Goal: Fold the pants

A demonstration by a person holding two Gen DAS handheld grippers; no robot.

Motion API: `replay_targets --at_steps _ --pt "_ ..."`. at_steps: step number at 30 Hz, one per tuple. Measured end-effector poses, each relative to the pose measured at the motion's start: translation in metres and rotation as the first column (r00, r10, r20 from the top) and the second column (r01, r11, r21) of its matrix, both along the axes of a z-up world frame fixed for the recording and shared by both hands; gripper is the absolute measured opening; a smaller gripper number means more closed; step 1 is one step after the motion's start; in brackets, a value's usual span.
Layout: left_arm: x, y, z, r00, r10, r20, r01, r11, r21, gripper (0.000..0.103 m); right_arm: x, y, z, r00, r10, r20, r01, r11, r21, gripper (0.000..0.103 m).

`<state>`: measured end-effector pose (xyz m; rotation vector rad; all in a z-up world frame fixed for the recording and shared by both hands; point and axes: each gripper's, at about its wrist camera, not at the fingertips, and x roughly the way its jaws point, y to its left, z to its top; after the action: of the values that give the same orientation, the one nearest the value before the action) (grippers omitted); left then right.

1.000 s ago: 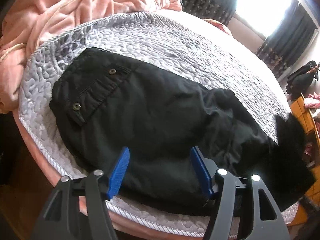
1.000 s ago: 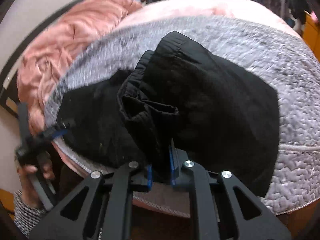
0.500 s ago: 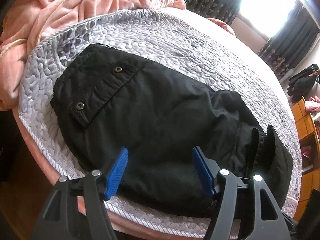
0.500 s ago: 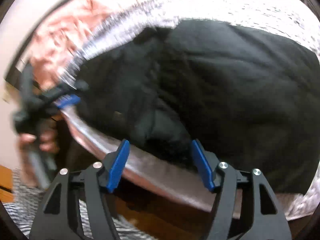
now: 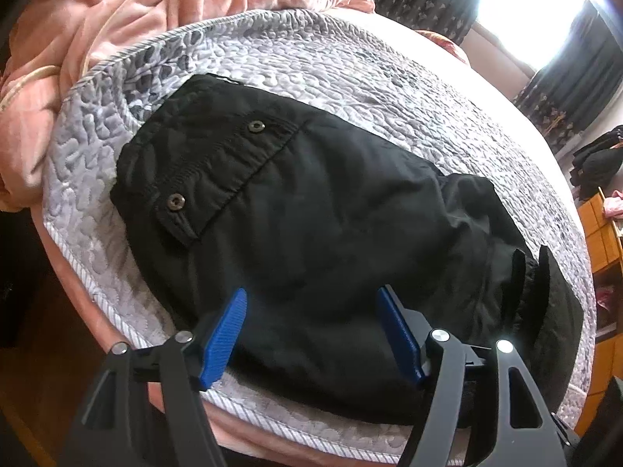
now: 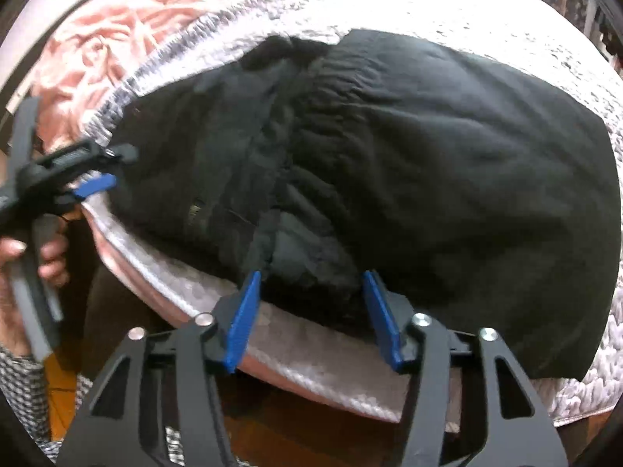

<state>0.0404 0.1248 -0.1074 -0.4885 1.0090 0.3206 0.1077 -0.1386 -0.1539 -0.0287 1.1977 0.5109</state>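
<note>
Black pants [image 5: 331,233] lie folded over on the grey quilted bedspread [image 5: 272,62], a buttoned pocket flap [image 5: 210,171] facing up. In the right wrist view the pants [image 6: 428,179] show a gathered waistband in the middle. My left gripper [image 5: 311,330] is open and empty, its blue pads just above the pants' near edge. My right gripper [image 6: 309,311] is open and empty, its pads on either side of a bunched fold at the near edge. The left gripper also shows at the left of the right wrist view [image 6: 93,186], held by a hand.
A pink blanket [image 5: 117,11] is heaped at the far left of the bed. Dark curtains [image 5: 564,89] and a bright window are behind. Orange wooden furniture [image 5: 599,233] stands at the right. The bed's front edge [image 6: 311,373] drops to a brown floor.
My right gripper has let go of the pants' end it was carrying and opened; that end now lies flat over the rest. The left gripper stays open and has barely moved.
</note>
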Motion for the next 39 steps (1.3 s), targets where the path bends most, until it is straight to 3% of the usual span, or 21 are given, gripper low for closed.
replay_targets --at_steps 1,4,8,10,13,18,20,23,25,26,27,28,30,33,36,39 --pt "-0.001 0.002 0.0 1.0 0.003 0.001 -0.003 1.0 -0.001 0.071 0.001 -0.001 -0.002 1.0 -0.001 -0.008 0.001 1.0 0.004 0.03" --pt "0.0 0.004 -0.002 1.0 0.006 0.0 -0.006 1.0 -0.006 0.072 0.007 -0.005 -0.001 0.999 -0.023 -0.036 0.025 0.999 0.044 0.008" --pt "0.0 0.005 -0.007 1.0 -0.002 -0.009 0.002 1.0 -0.013 0.073 0.011 -0.01 0.015 0.998 -0.039 -0.044 0.045 0.99 0.132 0.007" --pt "0.0 0.006 -0.01 1.0 -0.002 -0.013 0.002 1.0 -0.015 0.073 0.007 -0.008 0.034 1.0 -0.03 0.0 0.03 0.985 0.172 0.007" --pt "0.001 0.011 -0.014 1.0 0.011 -0.021 -0.012 1.0 -0.022 0.073 0.005 0.008 0.047 0.999 0.025 0.025 -0.029 0.985 0.17 0.007" --pt "0.004 0.014 -0.019 0.999 0.018 -0.033 -0.019 1.0 -0.023 0.073 0.012 0.034 0.004 0.996 0.067 -0.058 -0.063 0.995 0.078 0.007" --pt "0.005 0.012 -0.019 0.999 0.016 -0.038 -0.016 1.0 -0.016 0.073 0.016 0.035 -0.009 0.995 0.057 -0.076 -0.051 0.996 0.074 0.009" --pt "0.007 0.004 -0.014 0.999 0.002 -0.032 -0.003 1.0 -0.013 0.073 0.017 0.03 -0.003 0.993 0.077 -0.09 -0.067 0.991 0.114 0.02" --pt "0.01 -0.008 -0.006 1.0 -0.028 -0.014 0.028 1.0 -0.01 0.073 0.013 0.021 0.008 0.991 0.092 -0.094 -0.076 0.984 0.16 0.034" --pt "0.01 -0.016 -0.001 0.999 -0.051 -0.003 0.051 0.999 -0.01 0.073 0.012 0.011 0.016 0.993 0.081 -0.084 -0.065 0.981 0.181 0.035" --pt "0.011 -0.025 0.005 0.997 -0.08 0.011 0.08 0.997 -0.011 0.073 0.011 0.005 0.023 0.995 0.067 -0.074 -0.051 0.979 0.2 0.046" --pt "0.014 -0.04 0.012 0.992 -0.125 0.027 0.125 0.992 -0.01 0.073 0.011 -0.015 0.034 0.997 0.035 -0.068 -0.019 0.974 0.228 0.055" --pt "0.019 -0.066 0.021 0.979 -0.199 0.047 0.2 0.98 -0.008 0.073 0.013 -0.048 0.047 0.998 -0.035 -0.043 0.044 0.971 0.235 0.055" --pt "0.028 -0.111 0.027 0.949 -0.31 0.06 0.313 0.949 -0.038 0.073 0.016 -0.116 0.06 0.981 -0.192 -0.023 0.192 0.957 0.217 0.066" --pt "0.04 -0.156 0.019 0.914 -0.404 0.031 0.405 0.914 -0.024 0.073 0.021 -0.185 0.049 0.945 -0.321 -0.066 0.328 0.92 0.215 0.068" --pt "0.049 -0.178 0.002 0.898 -0.438 -0.033 0.438 0.899 0.004 0.073 0.027 -0.228 0.016 0.92 -0.348 -0.18 0.383 0.897 0.223 0.068"
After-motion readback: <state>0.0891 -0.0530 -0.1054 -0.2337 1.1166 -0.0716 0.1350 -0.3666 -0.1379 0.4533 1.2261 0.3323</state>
